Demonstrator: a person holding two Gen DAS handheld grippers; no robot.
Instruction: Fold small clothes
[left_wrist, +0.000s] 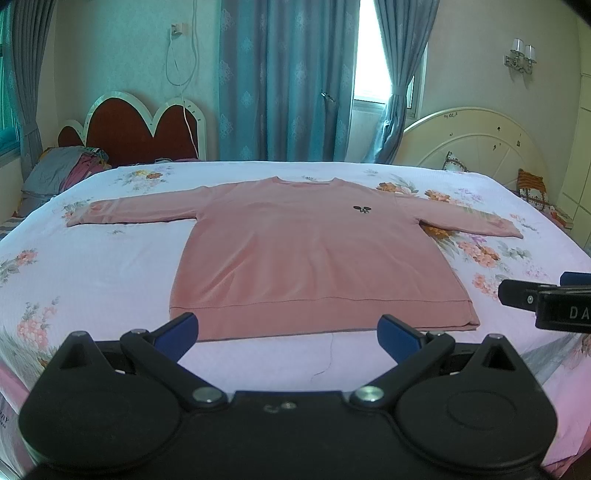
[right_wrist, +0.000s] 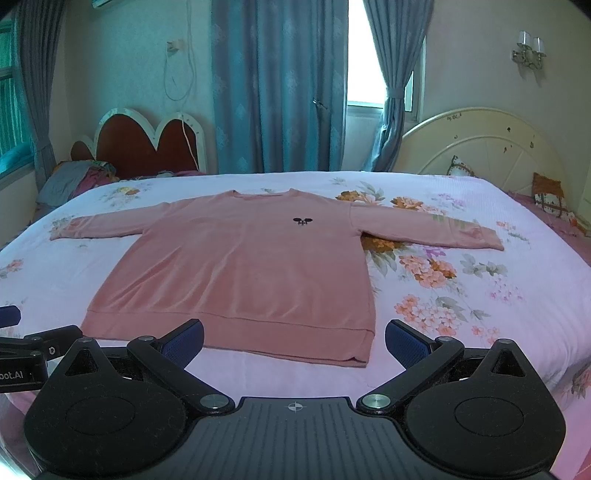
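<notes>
A pink long-sleeved sweatshirt lies flat and face up on the bed, both sleeves spread sideways, hem toward me, a small dark emblem on its chest. My left gripper hovers open just short of the hem, nothing between its blue pads. My right gripper is open too, near the hem's right corner, holding nothing. Each gripper shows at the edge of the other's view: the right one and the left one.
The bed has a pale floral sheet. A red heart-shaped headboard and a heap of clothes sit at the far left. A cream round headboard and cushions stand at the right, blue curtains behind.
</notes>
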